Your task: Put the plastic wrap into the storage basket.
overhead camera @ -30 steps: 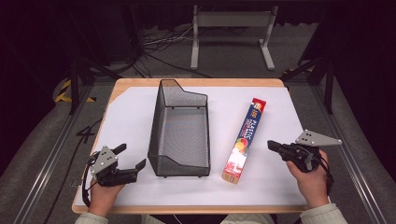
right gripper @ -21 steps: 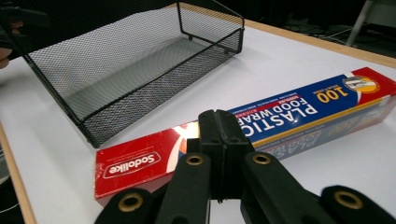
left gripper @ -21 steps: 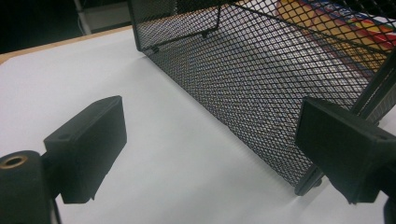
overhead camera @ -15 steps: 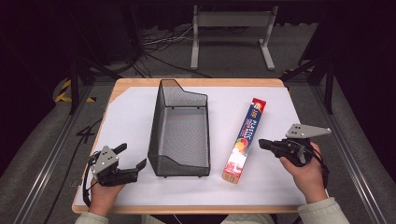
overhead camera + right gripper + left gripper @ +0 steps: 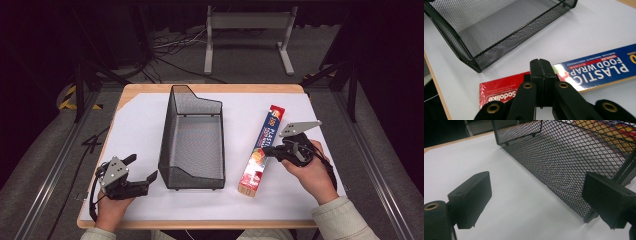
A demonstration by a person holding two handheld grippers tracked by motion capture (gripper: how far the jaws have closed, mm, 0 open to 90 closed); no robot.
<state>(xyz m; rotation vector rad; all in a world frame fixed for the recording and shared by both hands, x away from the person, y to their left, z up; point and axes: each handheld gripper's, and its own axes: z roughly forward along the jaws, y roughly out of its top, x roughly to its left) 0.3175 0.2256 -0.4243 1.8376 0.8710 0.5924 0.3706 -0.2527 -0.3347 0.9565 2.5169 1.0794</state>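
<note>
Two black jaws wide apart, nothing between them. Left gripper (image 5: 534, 205) low over white table (image 5: 499, 182). Black mesh basket (image 5: 574, 157) just beside the right-hand jaw. Colourful box (image 5: 616, 127) behind the mesh, blurry.

A long, flat box of plastic food wrap (image 5: 262, 150) lies on the white table cover, just right of the mesh basket; its blue end points away, its red end toward the person; unopened, label up.

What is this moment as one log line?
left tool: open, idle | right tool: shut, over wrap box | basket: empty
</note>
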